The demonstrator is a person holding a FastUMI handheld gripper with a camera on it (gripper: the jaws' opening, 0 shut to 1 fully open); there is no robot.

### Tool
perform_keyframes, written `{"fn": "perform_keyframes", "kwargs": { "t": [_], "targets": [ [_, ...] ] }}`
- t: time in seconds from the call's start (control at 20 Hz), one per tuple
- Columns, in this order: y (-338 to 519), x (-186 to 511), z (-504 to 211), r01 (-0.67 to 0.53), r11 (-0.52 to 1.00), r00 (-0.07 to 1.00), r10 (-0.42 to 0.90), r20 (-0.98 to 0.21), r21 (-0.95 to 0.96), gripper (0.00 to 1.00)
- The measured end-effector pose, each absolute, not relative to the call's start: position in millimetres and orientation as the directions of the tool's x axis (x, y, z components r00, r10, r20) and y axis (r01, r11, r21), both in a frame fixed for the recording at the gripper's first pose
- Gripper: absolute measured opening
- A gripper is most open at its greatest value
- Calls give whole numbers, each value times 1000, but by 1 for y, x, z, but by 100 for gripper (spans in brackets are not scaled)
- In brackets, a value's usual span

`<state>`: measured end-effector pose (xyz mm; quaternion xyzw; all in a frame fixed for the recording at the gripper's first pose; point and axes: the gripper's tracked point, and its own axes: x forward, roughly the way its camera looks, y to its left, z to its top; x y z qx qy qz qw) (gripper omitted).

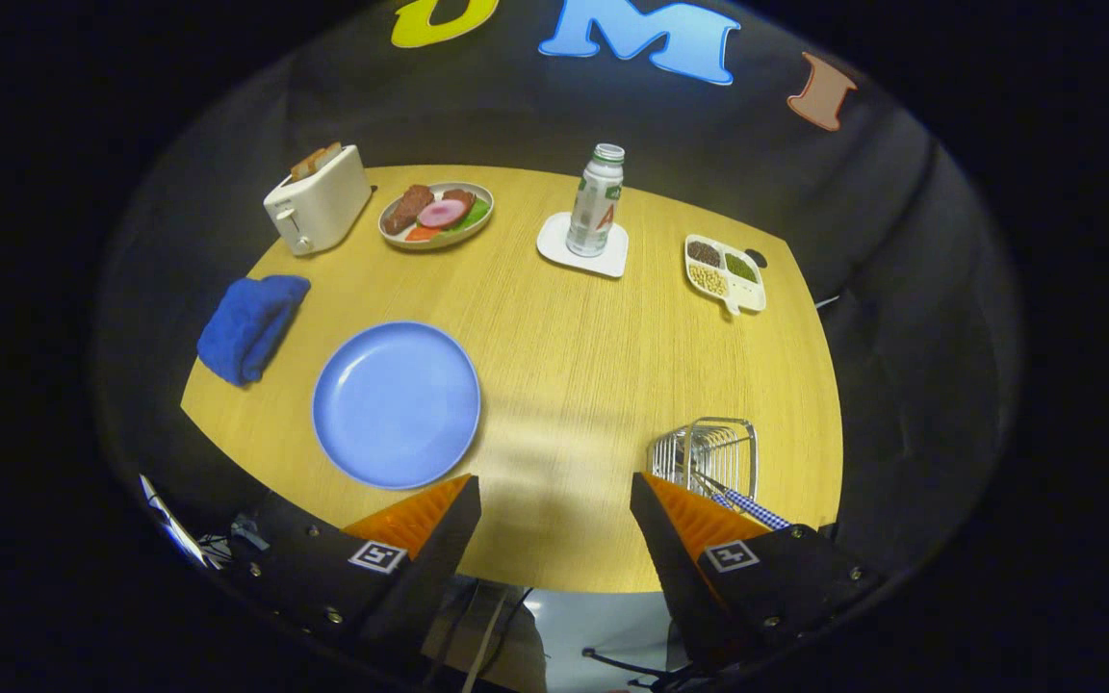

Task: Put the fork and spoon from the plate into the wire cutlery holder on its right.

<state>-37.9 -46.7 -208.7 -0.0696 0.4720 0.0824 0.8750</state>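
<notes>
The blue plate (397, 403) lies bare on the wooden table (574, 356), just ahead of my left finger. The wire cutlery holder (709, 454) stands to the plate's right, partly behind my right finger (699, 525). Two utensils lean out of the holder toward me, their blue-checked handles (752, 507) showing; which is the fork and which the spoon I cannot tell. My gripper (554, 496) hovers high over the table's near edge, open, with nothing between its fingers.
A blue cloth (251, 325) lies left of the plate. Along the far side stand a white toaster (317, 200), a plate of food (436, 214), a bottle (597, 200) on a white coaster and a divided dish of beans (725, 270).
</notes>
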Motion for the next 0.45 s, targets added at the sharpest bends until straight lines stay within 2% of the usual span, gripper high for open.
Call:
{"fn": "perform_keyframes", "kwargs": {
  "t": [0.2, 0.45],
  "targets": [
    [-16, -42, -218, -174, 985, 533, 108, -839, 15, 97],
    [6, -15, -192, -193, 980, 687, 96, -720, -53, 96]
  ]
}}
